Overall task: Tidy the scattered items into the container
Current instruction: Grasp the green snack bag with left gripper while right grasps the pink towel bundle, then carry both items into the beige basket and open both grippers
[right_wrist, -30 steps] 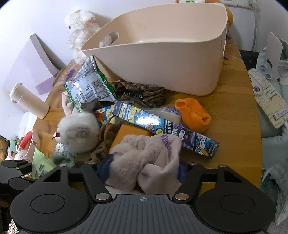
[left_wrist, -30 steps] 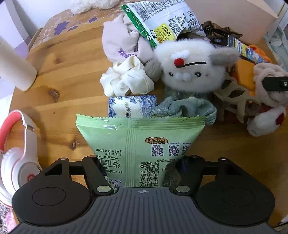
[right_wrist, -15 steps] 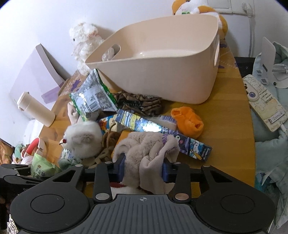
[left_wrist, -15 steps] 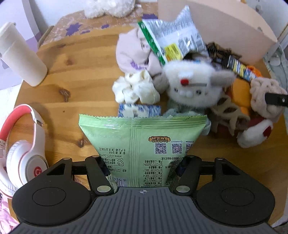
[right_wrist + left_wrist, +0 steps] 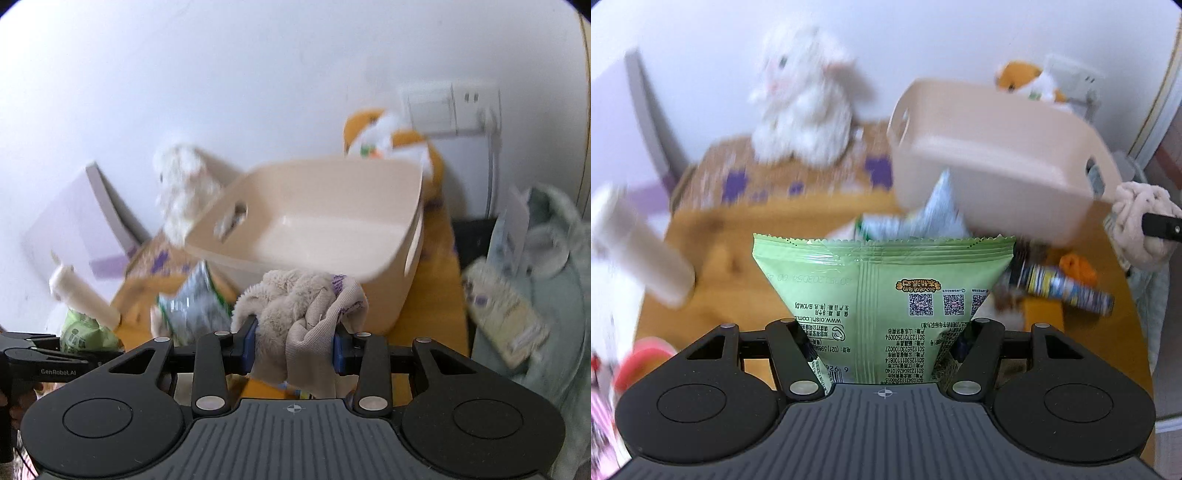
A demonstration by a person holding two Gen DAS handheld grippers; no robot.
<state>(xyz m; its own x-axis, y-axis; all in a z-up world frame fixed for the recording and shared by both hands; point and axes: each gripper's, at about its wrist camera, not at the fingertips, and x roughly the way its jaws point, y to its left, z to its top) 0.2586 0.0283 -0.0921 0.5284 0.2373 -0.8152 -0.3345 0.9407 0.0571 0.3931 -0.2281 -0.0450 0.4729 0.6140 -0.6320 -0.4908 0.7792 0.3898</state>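
We had the left tongs (image 5: 884, 354) clamped on the green snack bag (image 5: 884, 291) and the right tongs (image 5: 293, 345) gripping the plush bundle (image 5: 295, 314), both lifted near the beige container (image 5: 325, 225). Ideally we would clear its rim before releasing, one load at a time.

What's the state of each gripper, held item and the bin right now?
left gripper: shut on green snack bag
green snack bag: held upright, sealed, off the table
right gripper: shut on beige plush cloth
beige plush cloth: bunched, lifted, in front of the bin
beige bin: upright, open top, nothing visible inside
silver snack bag: on the table, outside the bin
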